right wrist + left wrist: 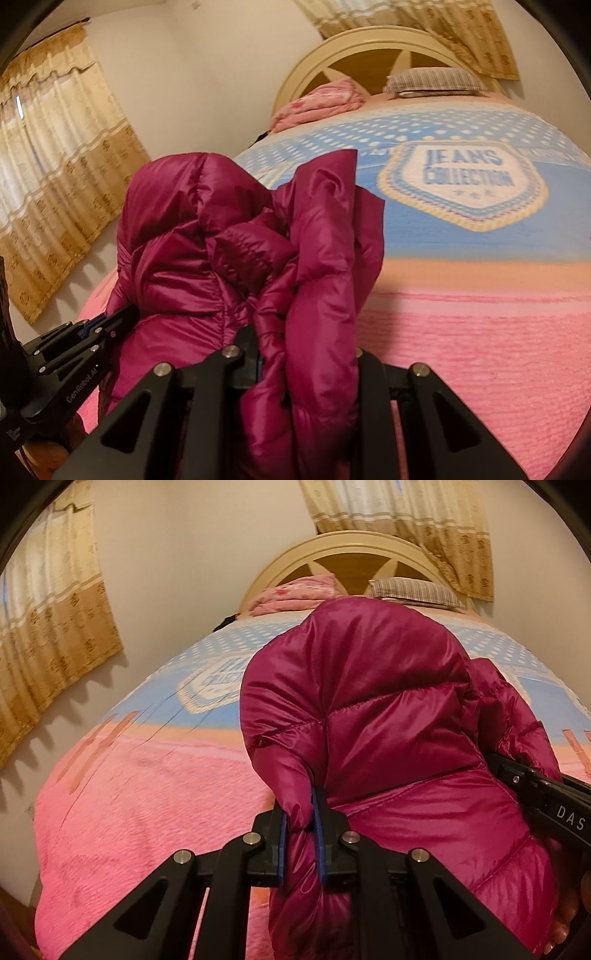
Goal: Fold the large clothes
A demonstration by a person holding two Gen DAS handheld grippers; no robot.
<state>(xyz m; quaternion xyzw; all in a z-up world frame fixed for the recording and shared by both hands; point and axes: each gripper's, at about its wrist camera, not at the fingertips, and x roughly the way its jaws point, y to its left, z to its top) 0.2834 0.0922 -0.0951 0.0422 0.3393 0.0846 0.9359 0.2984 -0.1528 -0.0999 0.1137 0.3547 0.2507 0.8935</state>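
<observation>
Hiding much of the bed [147, 812], puffer jacket [369, 701] pinched in both closed hand-held grippers [301, 830] [273, 354].

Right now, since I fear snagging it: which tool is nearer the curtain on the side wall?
Left. The left tool, shut on the jacket, sits toward the curtain; the right tool grips the jacket farther from it, beyond the left one.

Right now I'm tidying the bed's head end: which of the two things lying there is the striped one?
The flat pillow on the right, under the curtain, is striped grey-brown. The bundle left of it is pink, floral and crumpled.
</observation>
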